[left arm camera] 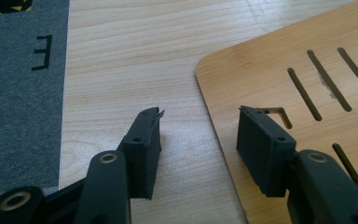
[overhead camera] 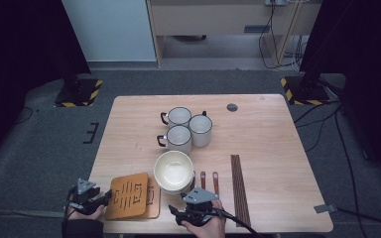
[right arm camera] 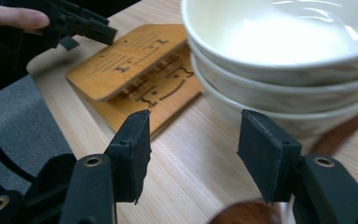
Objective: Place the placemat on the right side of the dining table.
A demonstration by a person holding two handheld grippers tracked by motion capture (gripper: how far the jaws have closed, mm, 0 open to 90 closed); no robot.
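Two slotted bamboo boards lie stacked at the table's front left; the top board (overhead camera: pixel 126 196) (left arm camera: pixel 284 60) (right arm camera: pixel 121 56) sits skewed on the lower board (overhead camera: pixel 153 198) (right arm camera: pixel 158 102). My left gripper (overhead camera: pixel 108 197) (left arm camera: pixel 199 114) is open at the top board's left edge, with one jaw over the bare table and the other over the board. A stack of three cream bowls (overhead camera: pixel 173 171) (right arm camera: pixel 279 46) stands right of the boards. My right gripper (overhead camera: pixel 178 208) (right arm camera: pixel 193 121) is open just in front of the bowls, with bare tabletop between its jaws and a brown wooden spoon (right arm camera: pixel 242 217) below them.
Three white mugs (overhead camera: pixel 179 116) (overhead camera: pixel 201 130) (overhead camera: pixel 178 139) stand behind the bowls. Two wooden spoon handles (overhead camera: pixel 203 178) and a dark wooden strip (overhead camera: pixel 239 188) lie to the right. The table's front edge and grey carpet (left arm camera: pixel 18 116) lie close to the left gripper.
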